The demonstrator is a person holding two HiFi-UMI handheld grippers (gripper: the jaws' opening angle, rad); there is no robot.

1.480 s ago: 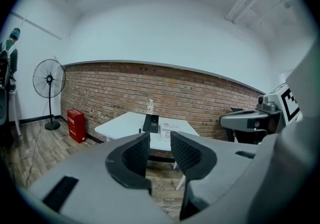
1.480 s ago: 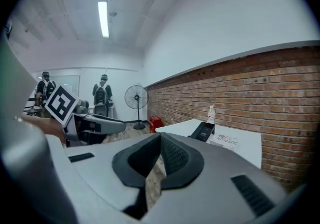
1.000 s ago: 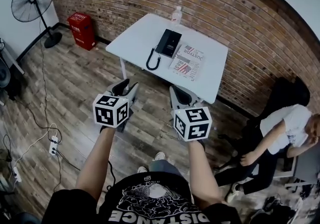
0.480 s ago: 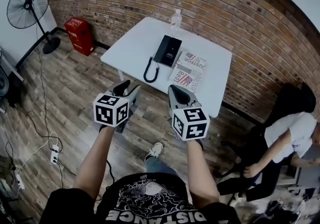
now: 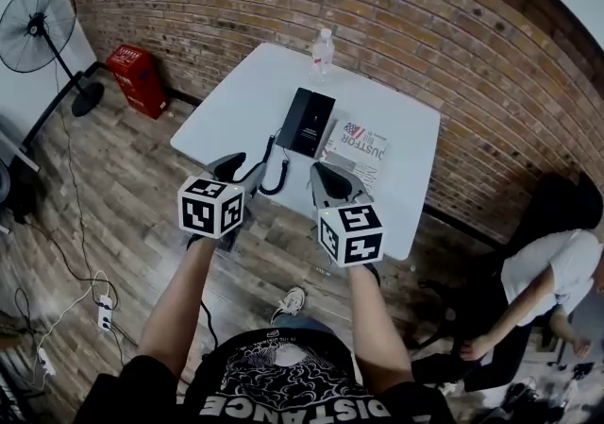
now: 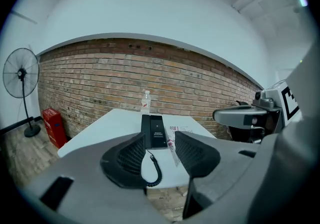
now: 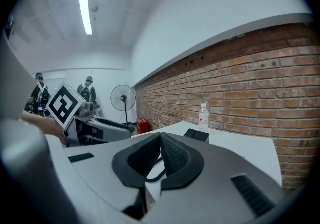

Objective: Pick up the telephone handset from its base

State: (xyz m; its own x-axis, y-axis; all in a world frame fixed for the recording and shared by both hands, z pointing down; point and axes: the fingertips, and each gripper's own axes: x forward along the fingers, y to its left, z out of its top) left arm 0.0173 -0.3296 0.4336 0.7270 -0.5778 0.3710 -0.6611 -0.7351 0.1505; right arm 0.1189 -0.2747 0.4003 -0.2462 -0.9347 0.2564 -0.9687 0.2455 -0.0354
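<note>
A black telephone (image 5: 305, 122) lies on the white table (image 5: 236, 101), its handset (image 6: 145, 130) resting along the left side of the base. Its coiled cord (image 5: 269, 172) loops toward the table's near edge. Both grippers hover over that near edge, short of the phone. My left gripper (image 5: 236, 167) points at the phone (image 6: 155, 130), and its jaws are opening with nothing between them. My right gripper (image 5: 332, 181) hangs to the right of the cord; its fingertips meet (image 7: 160, 140) and hold nothing. The phone (image 7: 197, 134) shows beyond them.
A magazine (image 5: 357, 144) lies right of the phone and a water bottle (image 5: 323, 47) stands behind it by the brick wall. A fan (image 5: 36, 16) and a red box (image 5: 132, 73) stand at the left. A person (image 5: 538, 290) sits at the right. Cables and a power strip (image 5: 104, 313) lie on the floor.
Both grippers have moved forward from over the floor to the table's near edge. The left jaws have spread wider. The phone has not moved on the table.
</note>
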